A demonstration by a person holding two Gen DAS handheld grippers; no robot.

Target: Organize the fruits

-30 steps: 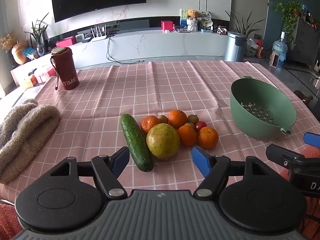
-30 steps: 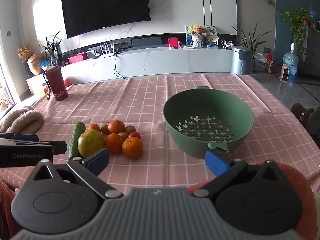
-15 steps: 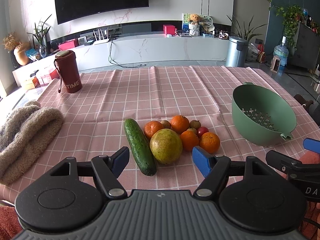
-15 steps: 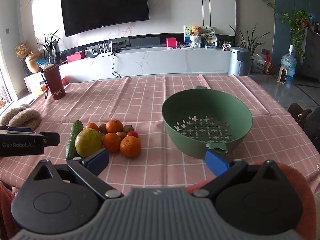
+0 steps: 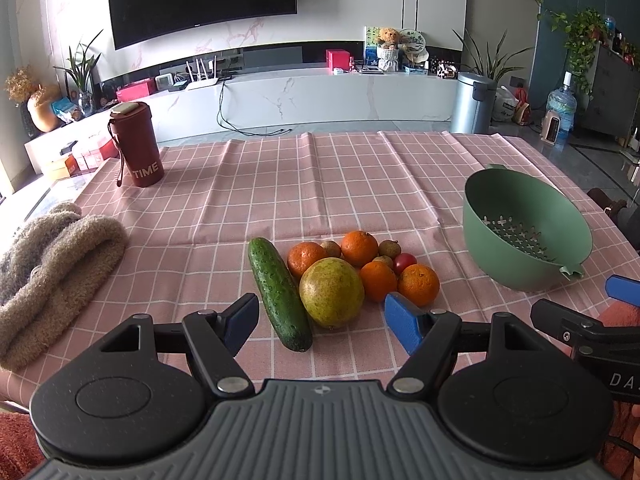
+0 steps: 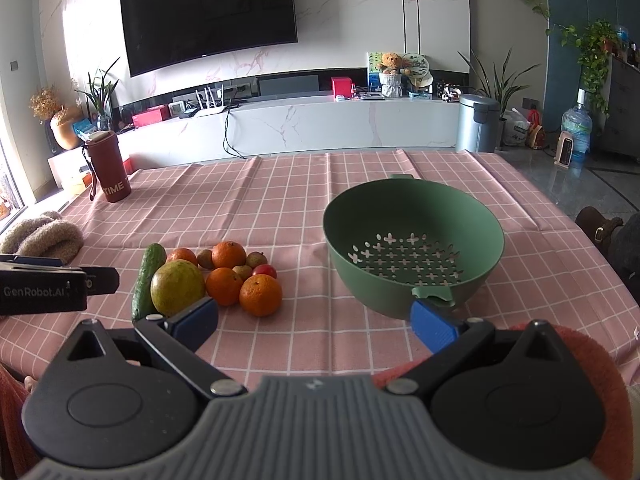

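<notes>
1. The fruit pile is sitting on the pink checked cloth (image 5: 320, 184) just ahead of the left gripper (image 5: 320, 322): a big yellow-green fruit (image 5: 331, 292) nearest its fingers, a cucumber (image 5: 278, 286) touching it on the left, four oranges, some small brownish fruits and a small red fruit (image 5: 404, 263) crowding behind.
2. The green colander (image 6: 412, 246) is standing empty straight ahead of the right gripper (image 6: 314, 322), well apart from the pile.
3. Both grippers are hanging wide open, gripping nothing.
4. Over the last second the left gripper has been pulling back and rising a little; the pile is now lying slightly farther from its fingers, and nothing on the cloth has moved.
5. I'd judge the sorting hasn't begun yet: no fruit is in the colander, and the person seems to be lining up a first grab.
6. Off to the left, a maroon tumbler (image 5: 136, 144) and a fuzzy beige bundle (image 5: 56, 264) are resting clear of the work.
</notes>
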